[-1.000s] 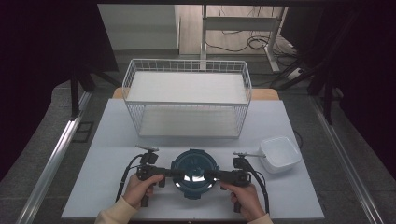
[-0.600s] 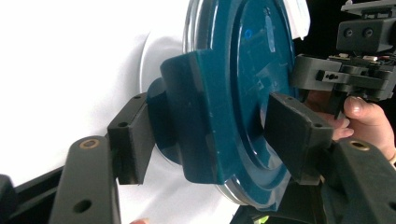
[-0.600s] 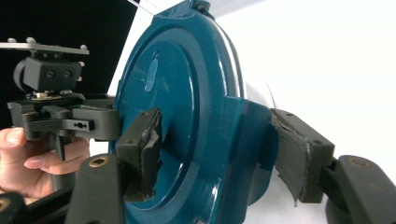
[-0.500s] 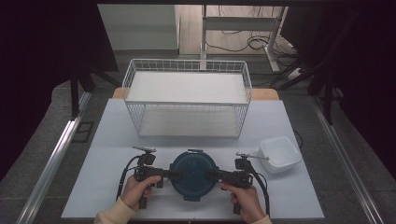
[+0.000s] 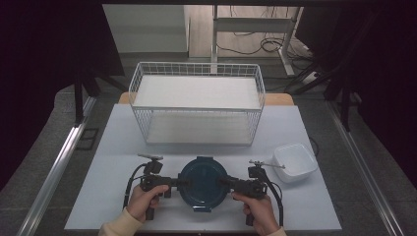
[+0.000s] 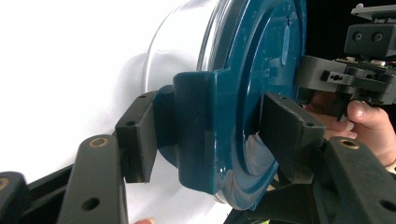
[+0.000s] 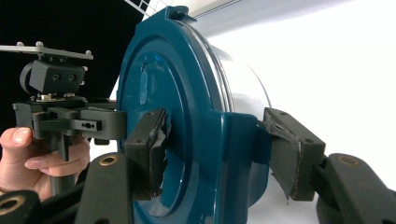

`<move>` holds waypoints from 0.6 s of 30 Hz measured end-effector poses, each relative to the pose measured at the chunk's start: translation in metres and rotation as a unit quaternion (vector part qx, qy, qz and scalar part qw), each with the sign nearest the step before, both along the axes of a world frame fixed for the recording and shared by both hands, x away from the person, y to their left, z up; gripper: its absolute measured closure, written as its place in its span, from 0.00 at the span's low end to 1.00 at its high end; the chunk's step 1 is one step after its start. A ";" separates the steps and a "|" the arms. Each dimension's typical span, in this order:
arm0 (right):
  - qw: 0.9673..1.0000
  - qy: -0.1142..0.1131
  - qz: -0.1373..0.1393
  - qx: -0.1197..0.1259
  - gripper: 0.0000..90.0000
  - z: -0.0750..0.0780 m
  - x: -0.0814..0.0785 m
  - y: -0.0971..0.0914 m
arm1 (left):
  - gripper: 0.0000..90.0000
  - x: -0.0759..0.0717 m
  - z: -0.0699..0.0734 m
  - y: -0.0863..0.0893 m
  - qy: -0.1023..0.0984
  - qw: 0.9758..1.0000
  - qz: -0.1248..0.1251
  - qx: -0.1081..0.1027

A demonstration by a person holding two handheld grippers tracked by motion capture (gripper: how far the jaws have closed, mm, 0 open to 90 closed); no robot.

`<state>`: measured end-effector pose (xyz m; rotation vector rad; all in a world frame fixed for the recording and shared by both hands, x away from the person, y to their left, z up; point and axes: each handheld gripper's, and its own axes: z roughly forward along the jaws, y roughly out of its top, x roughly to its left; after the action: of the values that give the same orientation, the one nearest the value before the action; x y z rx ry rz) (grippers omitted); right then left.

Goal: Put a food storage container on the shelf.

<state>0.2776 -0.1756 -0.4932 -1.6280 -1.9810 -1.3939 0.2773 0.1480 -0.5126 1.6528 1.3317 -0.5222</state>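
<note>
A person at a white table (image 5: pixel 113 147) works two hand-held grippers against a round clear container with a dark teal plastic snap-on lid (image 5: pixel 202 181), which sits on the tabletop near the front edge, between the two tools and in front of a white wire basket (image 5: pixel 196 105).

At left, the left gripper (image 5: pixel 173 182) meets the container's left edge. Its jaws have just been closing, and in the left gripper view they stand on either side of the lid's teal locking flap (image 6: pixel 196 130), one pad against the flap's outer face and the other on top of the lid: a clench on the clasp, by the look of it.

At centre, a second earlier the lid's middle showed pale and bright; now the lid lies flat and evenly dark over the container, suggesting it has seated.

At right, the right gripper (image 5: pixel 230 183) mirrors the move. Its jaws have also just been closing, and in the right gripper view the worn pads straddle the opposite locking flap (image 7: pixel 238 154), pinching it between them.

Farther right, a white square plastic tub (image 5: pixel 295 162) stands apart, untouched.

Both clasps appear to be being pressed down together, so sealing looks nearly done.
</note>
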 end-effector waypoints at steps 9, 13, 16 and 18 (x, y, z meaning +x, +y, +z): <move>1.000 -0.021 0.005 -0.006 0.46 0.009 -0.002 0.002 | 0.43 -0.002 0.009 0.001 -0.014 1.000 0.003 0.001; 0.999 -0.033 0.008 -0.009 0.46 0.015 -0.004 0.001 | 0.43 -0.004 0.013 0.000 -0.021 1.000 0.002 0.001; 0.999 -0.037 0.009 -0.009 0.46 0.017 -0.005 0.001 | 0.43 -0.005 0.016 0.000 -0.026 1.000 0.002 0.002; 0.999 -0.040 0.011 -0.009 0.46 0.018 -0.005 0.001 | 0.44 -0.005 0.017 0.000 -0.029 1.000 0.002 0.002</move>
<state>0.2729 -0.1747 -0.4748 -1.5768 -2.0530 -1.4590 0.2722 0.1476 -0.4956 1.6563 1.2934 -0.4654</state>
